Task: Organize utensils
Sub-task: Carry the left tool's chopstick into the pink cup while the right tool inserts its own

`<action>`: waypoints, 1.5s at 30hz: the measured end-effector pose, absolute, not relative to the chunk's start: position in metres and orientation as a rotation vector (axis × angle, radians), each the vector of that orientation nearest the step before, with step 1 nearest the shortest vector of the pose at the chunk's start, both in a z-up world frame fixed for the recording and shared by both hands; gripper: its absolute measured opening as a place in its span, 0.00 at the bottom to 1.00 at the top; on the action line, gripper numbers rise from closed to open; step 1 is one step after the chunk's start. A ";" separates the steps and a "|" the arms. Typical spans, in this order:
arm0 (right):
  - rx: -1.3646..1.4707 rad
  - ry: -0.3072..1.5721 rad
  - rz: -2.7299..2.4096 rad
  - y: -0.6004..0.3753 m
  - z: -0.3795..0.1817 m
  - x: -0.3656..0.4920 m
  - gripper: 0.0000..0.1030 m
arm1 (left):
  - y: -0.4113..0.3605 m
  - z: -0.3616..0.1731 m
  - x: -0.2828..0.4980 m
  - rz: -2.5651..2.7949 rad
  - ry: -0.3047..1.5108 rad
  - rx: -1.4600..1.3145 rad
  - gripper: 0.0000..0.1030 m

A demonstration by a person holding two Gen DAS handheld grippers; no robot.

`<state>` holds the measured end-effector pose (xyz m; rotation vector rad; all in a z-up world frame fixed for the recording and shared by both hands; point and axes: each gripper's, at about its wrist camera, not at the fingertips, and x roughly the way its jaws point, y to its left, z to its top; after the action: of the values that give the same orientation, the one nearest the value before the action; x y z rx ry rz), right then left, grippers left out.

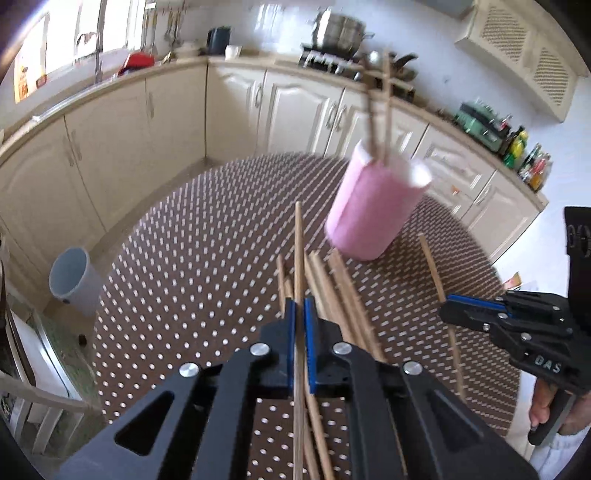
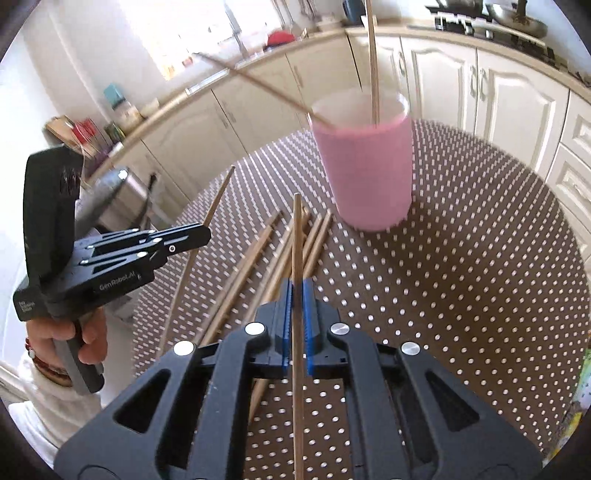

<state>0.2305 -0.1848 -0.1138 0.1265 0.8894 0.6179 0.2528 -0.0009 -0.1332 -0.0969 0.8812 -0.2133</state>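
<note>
You hold a black two-finger gripper in each hand above a round surface (image 1: 184, 236) covered in a brown cloth with white dots.

Your left gripper (image 1: 300, 308) has its blue-padded fingers pressed together on a single wooden chopstick (image 1: 298, 251). That stick runs straight up between the pads, and its tip points toward the far side of the surface. From the right wrist view, this same gripper (image 2: 207, 232) appears at the left, with your hand (image 2: 88, 336) wrapped around its handle.

Your right gripper (image 2: 297, 291) is likewise pinching one chopstick (image 2: 296, 236) between its blue pads, and the stick stands up from the middle of the fingers. From the left wrist view, it (image 1: 443, 314) shows at the right edge, gripping its thin stick at a slant.

A loose pile of chopsticks (image 2: 266, 258) lies on the cloth just beyond both grippers, fanned out and overlapping.

Past the pile stands a pink cup (image 2: 365, 166), upright on the surface. Two chopsticks (image 2: 373, 74) already stand inside it: one nearly vertical, the other leaning over the rim to the left.

Behind the surface runs a kitchen counter (image 1: 177, 70) with cream cabinet doors. A steel pot (image 1: 338, 31) sits on a stove there, and a pale bin (image 1: 74, 280) stands on the floor at the left.
</note>
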 end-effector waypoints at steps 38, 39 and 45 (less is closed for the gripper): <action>0.137 0.323 0.450 -0.214 0.038 0.263 0.06 | -0.086 0.037 0.290 -0.285 0.335 -0.131 0.05; 0.142 0.308 0.445 -0.214 0.039 0.264 0.06 | -0.088 0.040 0.293 -0.273 0.311 -0.125 0.05; 0.137 0.214 0.396 -0.210 0.041 0.270 0.06 | -0.086 0.047 0.304 -0.223 0.201 -0.158 0.05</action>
<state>0.2702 -0.2103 0.0412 0.1374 0.2140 0.3958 0.3043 -0.0856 0.0466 -0.1576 0.2010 -0.2234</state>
